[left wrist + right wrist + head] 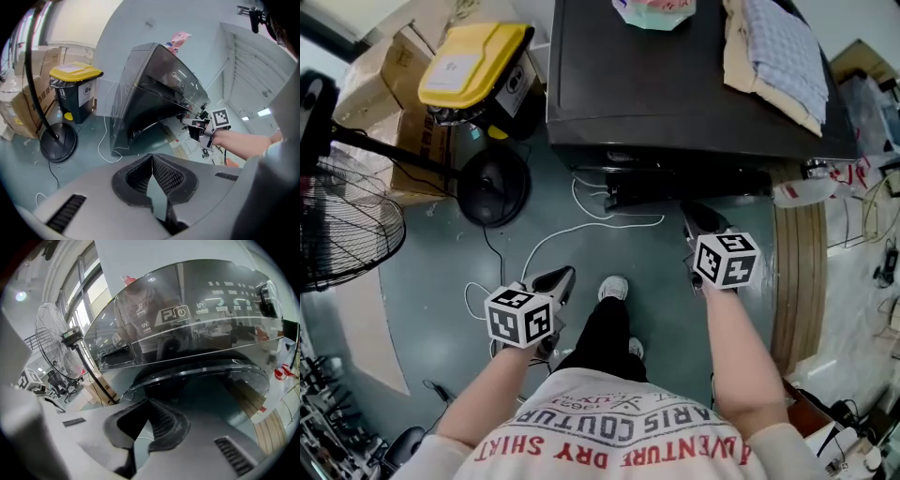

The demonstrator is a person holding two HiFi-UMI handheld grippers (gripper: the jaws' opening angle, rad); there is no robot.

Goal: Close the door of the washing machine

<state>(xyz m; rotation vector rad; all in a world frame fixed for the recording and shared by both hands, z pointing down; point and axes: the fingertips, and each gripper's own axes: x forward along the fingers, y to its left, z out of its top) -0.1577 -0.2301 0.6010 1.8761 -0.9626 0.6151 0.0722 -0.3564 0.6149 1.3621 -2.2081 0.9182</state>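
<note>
— Where is the washing machine (675,84) sitting?
— Straight ahead. The right gripper (700,220) is hovering near its door (201,378), which is possibly ajar.
— Jaws?
— Both pairs are pressing together, empty. The left gripper (555,279) is hanging farther away.

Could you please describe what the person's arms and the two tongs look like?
The left tongs and right tongs have grey bodies, black ribbed pads, and each carries a white cube with black square markers. The forearms are bare; the person wears a white T-shirt with red and grey lettering.
</note>
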